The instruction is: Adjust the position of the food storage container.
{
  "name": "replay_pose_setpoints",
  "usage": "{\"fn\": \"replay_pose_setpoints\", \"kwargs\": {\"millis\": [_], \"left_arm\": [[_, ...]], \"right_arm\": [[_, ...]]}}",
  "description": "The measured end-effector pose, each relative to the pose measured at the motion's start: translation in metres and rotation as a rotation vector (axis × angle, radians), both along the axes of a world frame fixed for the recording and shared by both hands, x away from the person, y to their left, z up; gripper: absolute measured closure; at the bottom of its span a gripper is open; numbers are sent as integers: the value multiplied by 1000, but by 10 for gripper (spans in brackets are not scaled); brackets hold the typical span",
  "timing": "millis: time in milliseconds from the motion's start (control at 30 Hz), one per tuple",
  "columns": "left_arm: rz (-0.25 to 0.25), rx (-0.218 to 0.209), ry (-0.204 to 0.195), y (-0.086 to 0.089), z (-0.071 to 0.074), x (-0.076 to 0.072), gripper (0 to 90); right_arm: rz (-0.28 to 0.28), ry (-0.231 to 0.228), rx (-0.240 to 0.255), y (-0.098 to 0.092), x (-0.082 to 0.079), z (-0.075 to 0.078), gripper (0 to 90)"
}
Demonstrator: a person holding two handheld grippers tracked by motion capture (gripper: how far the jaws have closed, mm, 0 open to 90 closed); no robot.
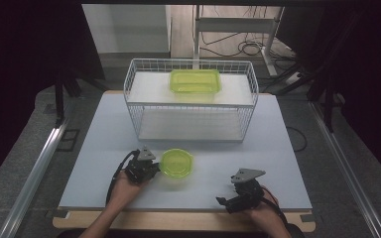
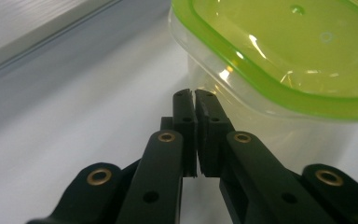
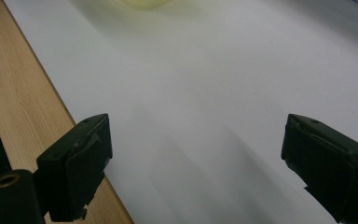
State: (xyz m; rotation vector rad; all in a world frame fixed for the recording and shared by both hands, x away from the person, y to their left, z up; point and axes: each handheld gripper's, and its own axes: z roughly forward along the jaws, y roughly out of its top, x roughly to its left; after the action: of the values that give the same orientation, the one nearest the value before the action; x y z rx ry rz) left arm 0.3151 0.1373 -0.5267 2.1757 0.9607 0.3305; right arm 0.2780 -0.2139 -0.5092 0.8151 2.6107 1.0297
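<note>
tabletop [image 1: 104, 148] lying pale | left gripper [image 2: 195, 100] jaws together, nosing box [image 2: 279, 60] wall just right | right gripper [image 3: 196, 154] jaws gaping, sitting farther off

Small round container [image 1: 176, 162]: clear body, lime-green lid on, upright on white table, lower centre of high view; upper right in left gripper view [image 2: 279, 56].

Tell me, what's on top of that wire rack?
A green-lidded tub sits on the top shelf of the wire rack. Its lid hides whatever is inside it. The lower shelf looks bare.
</note>
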Motion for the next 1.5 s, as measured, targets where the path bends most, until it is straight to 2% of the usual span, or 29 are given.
{"fn": "replay_pose_setpoints", "kwargs": {"millis": [200,367,467,567,700,767,800,833,867,900,933,1067,1133,1167,1267,1400,1500], "left_arm": [[-39,-10,11,-17,-1,-4,877],[-81,-23,22,-38,-1,-8,873],[-98,-18,21,-45,-2,-10,871],[-110,-12,19,-48,-3,-12,859],[-105,-14,7,-41,2,-16,817],[-95,-7,-20,-36,8,-19,766],[-94,-4,-26,-34,10,-21,694],[-91,-6,-33,-31,13,-23,694],[-84,-13,-52,-25,19,-29,594],[-84,-13,-52,-25,19,-29,549],[-79,-20,-56,-23,21,-32,549],[-57,-56,-71,-12,27,-50,373],[-37,-37,-98,-8,29,-61,245],[-31,-26,-108,-7,29,-64,245],[-2,-13,-121,2,31,-77,172],[31,-52,-112,16,29,-91,101],[48,-49,-111,25,23,-101,82]], "right_arm": [[-1,3,1,-1,0,0,92],[-3,11,-2,-1,0,0,95],[-3,12,0,-1,0,0,95],[-5,12,1,-2,0,0,95],[-12,12,5,-3,1,1,95],[-15,11,7,-4,1,2,95],[-21,9,11,-5,1,2,95],[-21,9,11,-5,1,2,95],[-26,6,13,-6,2,3,95],[-26,6,13,-6,2,3,95],[-29,6,15,-6,2,3,94],[-32,11,17,-5,2,3,94],[-41,28,39,-4,2,3,94],[-41,28,39,-4,2,3,94],[-45,28,48,-4,2,4,94],[-45,18,53,-5,2,5,94],[-44,13,55,-5,2,5,95]]}}
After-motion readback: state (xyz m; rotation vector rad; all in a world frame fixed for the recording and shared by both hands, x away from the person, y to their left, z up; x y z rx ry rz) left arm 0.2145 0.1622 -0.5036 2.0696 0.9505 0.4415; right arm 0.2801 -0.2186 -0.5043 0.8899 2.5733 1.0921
